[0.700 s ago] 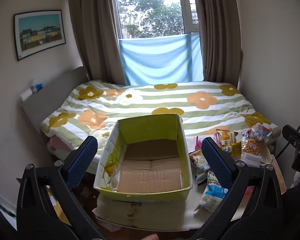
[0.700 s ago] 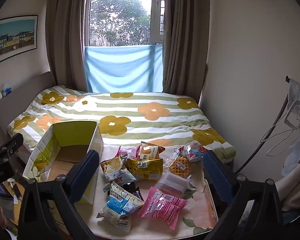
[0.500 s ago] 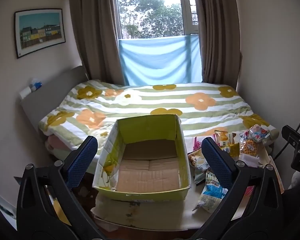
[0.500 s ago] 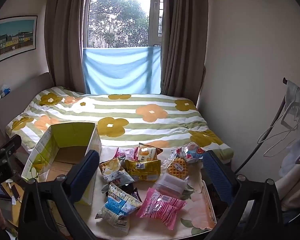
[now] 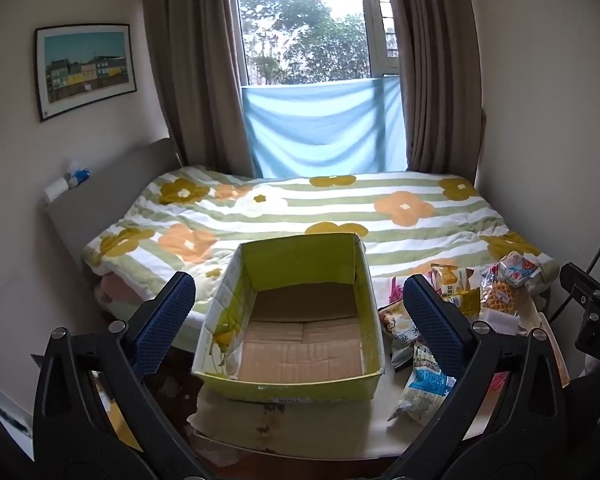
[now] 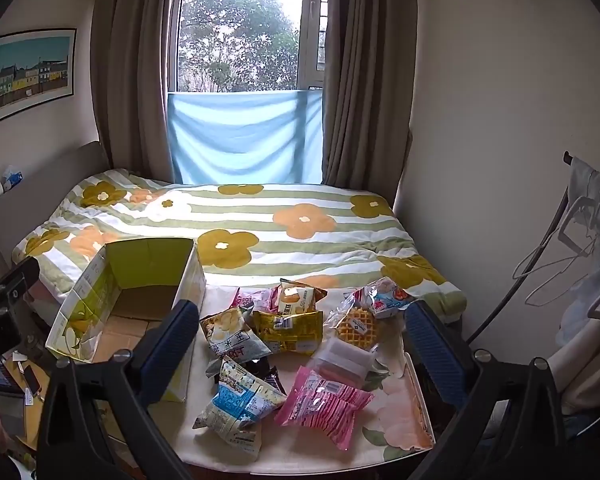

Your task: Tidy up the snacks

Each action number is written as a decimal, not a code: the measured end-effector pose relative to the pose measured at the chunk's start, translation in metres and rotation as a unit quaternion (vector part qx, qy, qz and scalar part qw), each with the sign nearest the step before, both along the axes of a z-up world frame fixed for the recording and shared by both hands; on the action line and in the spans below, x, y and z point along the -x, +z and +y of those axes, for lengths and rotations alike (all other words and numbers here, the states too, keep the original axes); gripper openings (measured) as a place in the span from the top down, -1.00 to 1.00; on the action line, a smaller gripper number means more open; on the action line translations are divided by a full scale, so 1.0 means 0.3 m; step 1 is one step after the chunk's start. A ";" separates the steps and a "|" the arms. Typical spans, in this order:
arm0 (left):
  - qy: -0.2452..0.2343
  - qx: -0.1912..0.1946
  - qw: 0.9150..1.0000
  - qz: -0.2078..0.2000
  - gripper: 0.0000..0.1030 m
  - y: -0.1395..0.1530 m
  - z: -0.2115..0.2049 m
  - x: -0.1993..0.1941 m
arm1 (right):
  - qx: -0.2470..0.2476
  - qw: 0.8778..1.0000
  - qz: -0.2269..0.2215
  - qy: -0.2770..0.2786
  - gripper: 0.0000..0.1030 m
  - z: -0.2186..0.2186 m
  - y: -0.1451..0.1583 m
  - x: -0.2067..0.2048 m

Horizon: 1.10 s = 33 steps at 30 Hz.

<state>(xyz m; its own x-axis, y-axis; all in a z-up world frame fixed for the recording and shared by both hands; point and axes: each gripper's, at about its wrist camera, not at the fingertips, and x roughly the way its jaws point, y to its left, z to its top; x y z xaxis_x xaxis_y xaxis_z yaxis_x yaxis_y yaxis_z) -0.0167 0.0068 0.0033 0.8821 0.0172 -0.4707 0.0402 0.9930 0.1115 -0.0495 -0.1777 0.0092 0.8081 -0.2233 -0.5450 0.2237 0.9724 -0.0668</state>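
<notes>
An empty yellow-green cardboard box [image 5: 296, 390] [image 6: 92, 300] stands on the left part of a small table [image 6: 400, 412]. Several snack packets lie in a heap to its right: a pink packet [image 6: 326, 404], a blue-and-white bag [image 6: 242, 402] [image 5: 426, 386], a gold bag [image 6: 290, 330], a waffle [image 6: 356, 328] and a clear flat pack [image 6: 346, 360]. My left gripper [image 5: 298, 318] hangs open above the box with nothing between its blue pads. My right gripper [image 6: 302, 344] is open above the snack heap, touching none of them.
A bed with a striped, flowered quilt [image 6: 260, 232] fills the room behind the table. Curtains and a window stand beyond it. A rack with hangers and clothes [image 6: 580, 248] is at the right wall. Clutter and a phone [image 6: 32, 378] lie on a low surface at the left.
Both views have shifted slightly, with box and snacks sitting a little lower in the frames. Both grippers stay wide open and no snack has moved.
</notes>
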 end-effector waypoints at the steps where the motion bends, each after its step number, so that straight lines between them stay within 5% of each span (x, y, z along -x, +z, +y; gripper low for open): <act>1: -0.001 0.000 1.000 0.000 -1.00 -0.001 -0.001 0.003 | 0.000 1.000 0.000 0.000 -0.99 -0.002 0.001 0.000; 33: -0.002 -0.003 1.000 -0.012 -1.00 0.020 0.006 0.091 | -0.002 1.000 -0.010 -0.005 -0.99 0.011 0.036 0.085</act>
